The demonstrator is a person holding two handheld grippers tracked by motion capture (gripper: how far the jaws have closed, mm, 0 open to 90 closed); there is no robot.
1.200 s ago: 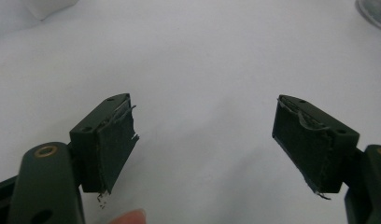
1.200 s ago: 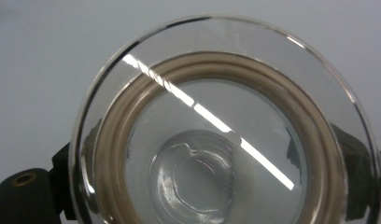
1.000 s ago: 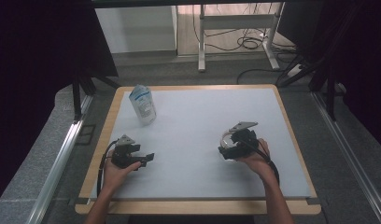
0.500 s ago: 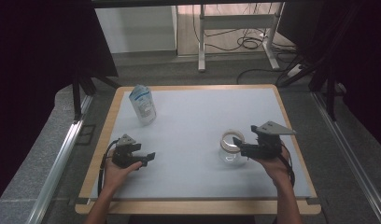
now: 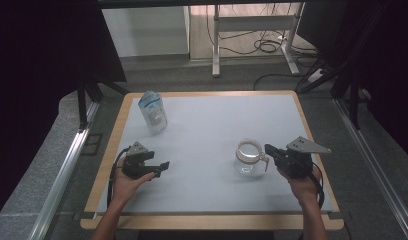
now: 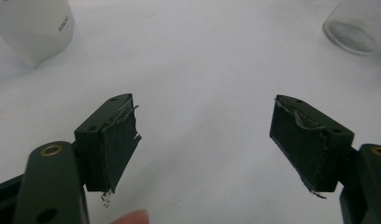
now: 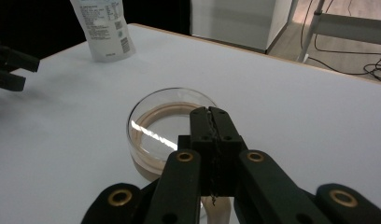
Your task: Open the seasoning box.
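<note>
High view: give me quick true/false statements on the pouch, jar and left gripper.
1. The left gripper is open. True.
2. The pouch lies flat. False: it stands upright at the back left of the table.
3. The jar is clear glass. True.
4. The jar touches the pouch. False: they stand well apart, with the jar towards the right.
5. The left gripper holds the pouch. False: nothing is between its jaws.
</note>
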